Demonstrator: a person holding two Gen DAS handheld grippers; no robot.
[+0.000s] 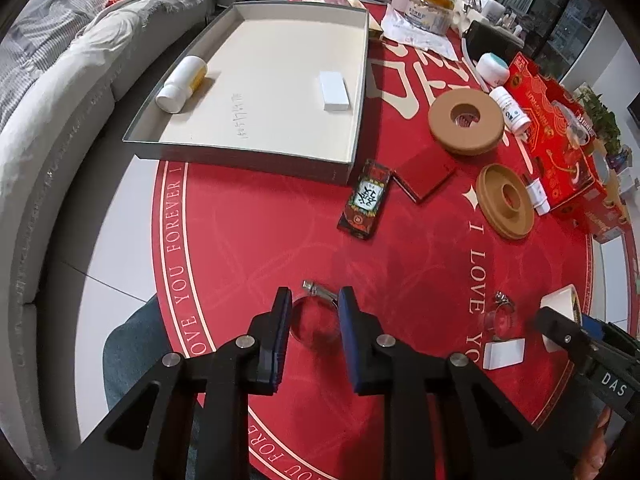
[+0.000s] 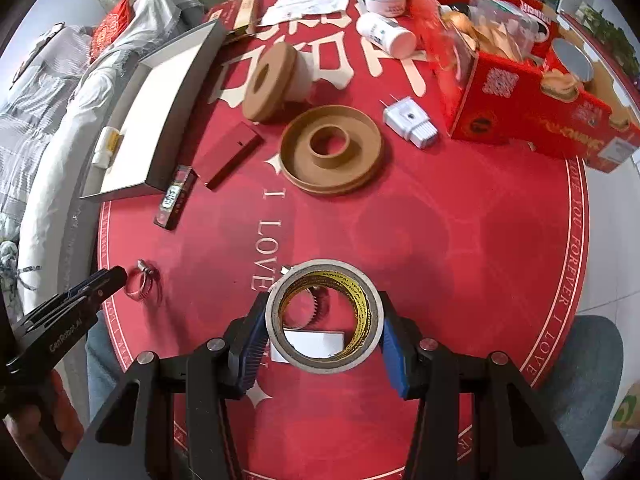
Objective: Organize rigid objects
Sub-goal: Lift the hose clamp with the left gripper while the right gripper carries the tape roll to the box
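In the left wrist view my left gripper (image 1: 314,312) points down at the red round mat, shut on a metal hose clamp (image 1: 316,306) whose ring sits between the blue pads. The right wrist view shows that clamp (image 2: 142,282) at the left gripper's tip (image 2: 116,278). My right gripper (image 2: 324,308) is shut on a roll of tape (image 2: 326,364), gripped across its outer rim. Through the roll's hole I see a second hose clamp (image 2: 316,308) and a small white block (image 2: 316,342) on the mat. A grey tray (image 1: 248,152) at the far left holds a white bottle (image 1: 182,84) and a white block (image 1: 334,90).
Two cork rings (image 1: 466,120) (image 1: 506,206), a dark red flat case (image 1: 426,176), a patterned small box (image 1: 366,202), a white plug adapter (image 2: 410,126), white bottles (image 2: 386,34) and a red carton (image 2: 532,92) crowd the far side. A sofa (image 1: 48,140) lies left; a person's jeans-clad leg (image 1: 128,344) shows below.
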